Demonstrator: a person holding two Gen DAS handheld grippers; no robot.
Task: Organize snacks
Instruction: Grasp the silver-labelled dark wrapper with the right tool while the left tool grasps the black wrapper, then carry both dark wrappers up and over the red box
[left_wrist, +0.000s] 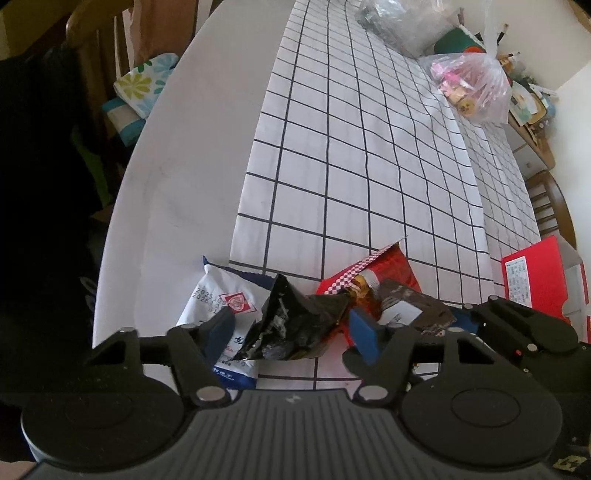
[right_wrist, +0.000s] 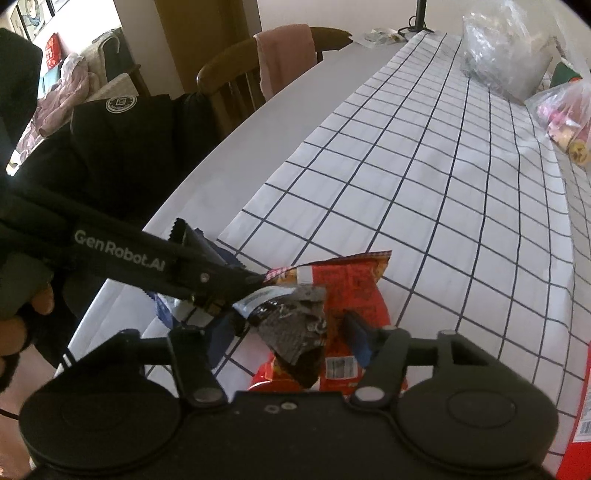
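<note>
A crumpled black snack packet (left_wrist: 295, 325) stands between the fingers of my left gripper (left_wrist: 291, 328). The jaws are open, with slim gaps at both pads. It rests partly on a white and blue packet (left_wrist: 221, 299) and beside a red snack bag (left_wrist: 391, 266). A second dark packet with a white label (right_wrist: 291, 328) lies on the red bag (right_wrist: 351, 288). My right gripper (right_wrist: 286, 336) straddles it, open, both pads clear of it. The left gripper (right_wrist: 243, 291) reaches in from the left, hiding most of the first black packet (right_wrist: 184, 236). The right gripper (left_wrist: 465, 317) shows at the lower right.
The snacks lie at the near end of a checked cloth (left_wrist: 351, 147) on a white round table (left_wrist: 177, 184). A red box (left_wrist: 535, 273) stands to the right. Plastic bags (left_wrist: 472, 85) sit at the far end. A wooden chair (right_wrist: 229, 70) and a black jacket (right_wrist: 122, 147) are at the left.
</note>
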